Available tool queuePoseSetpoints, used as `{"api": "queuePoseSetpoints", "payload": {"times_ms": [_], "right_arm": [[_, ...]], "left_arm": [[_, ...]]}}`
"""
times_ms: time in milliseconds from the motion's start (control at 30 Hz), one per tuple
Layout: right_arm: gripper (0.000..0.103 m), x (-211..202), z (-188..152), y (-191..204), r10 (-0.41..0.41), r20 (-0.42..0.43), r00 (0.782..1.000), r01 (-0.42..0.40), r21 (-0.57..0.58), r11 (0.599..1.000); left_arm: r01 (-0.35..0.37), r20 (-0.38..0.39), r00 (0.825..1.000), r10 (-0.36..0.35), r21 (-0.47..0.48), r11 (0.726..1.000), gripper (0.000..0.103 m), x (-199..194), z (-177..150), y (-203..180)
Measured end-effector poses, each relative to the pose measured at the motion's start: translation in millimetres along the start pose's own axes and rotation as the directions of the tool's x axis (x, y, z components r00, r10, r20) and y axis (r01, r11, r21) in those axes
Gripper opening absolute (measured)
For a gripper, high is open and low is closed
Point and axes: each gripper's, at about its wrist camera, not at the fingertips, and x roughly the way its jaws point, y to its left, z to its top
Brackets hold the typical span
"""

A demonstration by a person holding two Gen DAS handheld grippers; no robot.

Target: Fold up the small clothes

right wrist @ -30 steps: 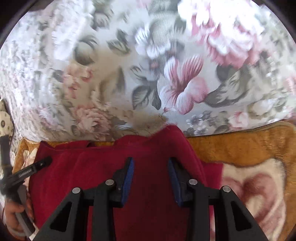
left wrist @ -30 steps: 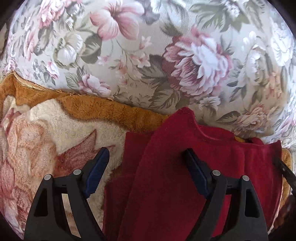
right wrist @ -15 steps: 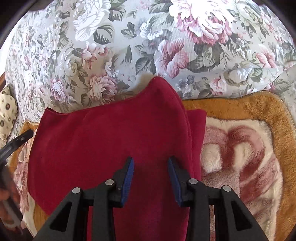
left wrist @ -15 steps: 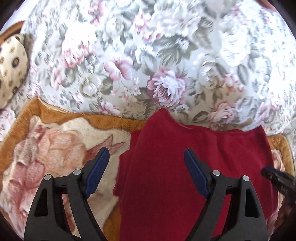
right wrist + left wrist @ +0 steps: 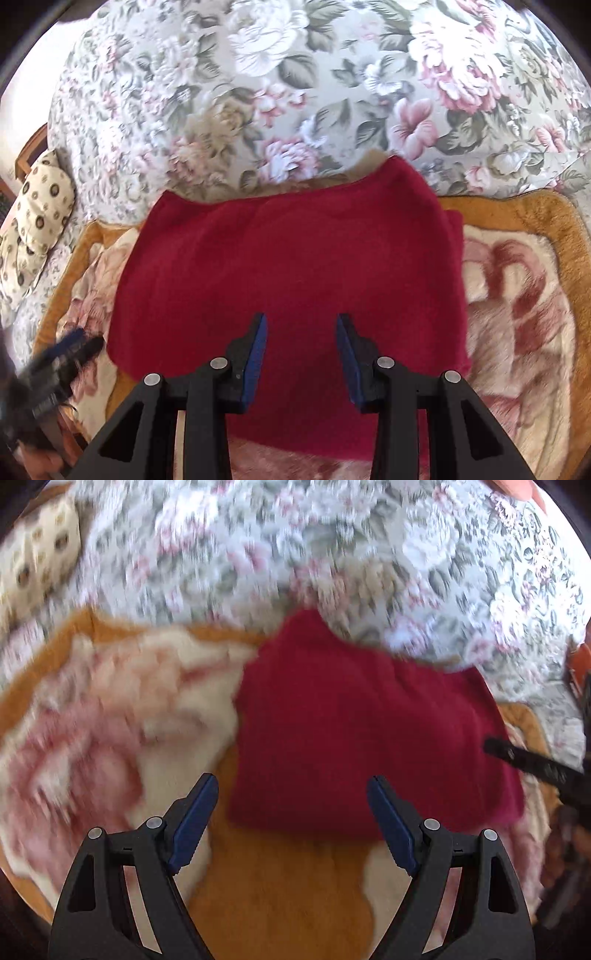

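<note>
Underneath, fleece blanket [image 5: 517, 295], red garment [image 5: 295, 266], floral bedspread [image 5: 295, 92], spotted pillow [image 5: 33, 229]

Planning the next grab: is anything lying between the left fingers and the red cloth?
Nothing but bare fleece blanket lies between the left gripper and the red cloth, as the left wrist view shows.

Garment [image 5: 295, 266] lies flat on the blanket [image 5: 517, 295], straight ahead of the right gripper [image 5: 301, 354]. From the left gripper [image 5: 291, 823] it sits ahead, slightly right. Bedspread [image 5: 295, 92] beyond the garment. Pillow [image 5: 33, 229] far left. Blanket extends left and right of the garment.
</note>
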Motion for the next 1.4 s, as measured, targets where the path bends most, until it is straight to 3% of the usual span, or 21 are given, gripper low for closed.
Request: {"api": "queuePoseSetpoints", "payload": {"times_ms": [167, 333, 800, 1000, 1167, 1400], "right_arm": [[0.037, -3, -4, 12, 0.012, -0.013, 1.000, -0.012, -0.002, 1.000], [0.037, -10, -3, 19, -0.013, -0.011, 1.000, 0.013, -0.016, 1.000], [0.037, -9, -8, 24, -0.061, -0.054, 0.997, 0.059, -0.032, 0.998], [0.037, -4, -8, 30, -0.062, -0.071, 0.996, 0.058, -0.050, 0.997], [0.037, -2, -7, 32, -0.055, -0.081, 0.995, 0.051, -0.052, 0.997], [0.037, 0, -5, 33, -0.083, -0.093, 0.992, 0.078, -0.060, 0.995]], "left_arm": [[0.046, -0.106, 0.993, -0.045, 0.006, 0.999, 0.083, 3, -41, -12], [0.117, -0.149, 0.983, -0.110, 0.044, 0.992, 0.083, -1, -70, -39], [0.168, -0.181, 0.971, -0.155, 0.059, 0.984, 0.083, 2, -75, -48], [0.249, -0.231, 0.942, -0.245, -0.014, 0.968, 0.083, 0, -75, -46], [0.342, -0.281, 0.892, -0.353, -0.088, 0.935, 0.083, -5, -81, -48], [0.428, -0.329, 0.829, -0.452, -0.145, 0.892, 0.083, -4, -87, -55]]}}
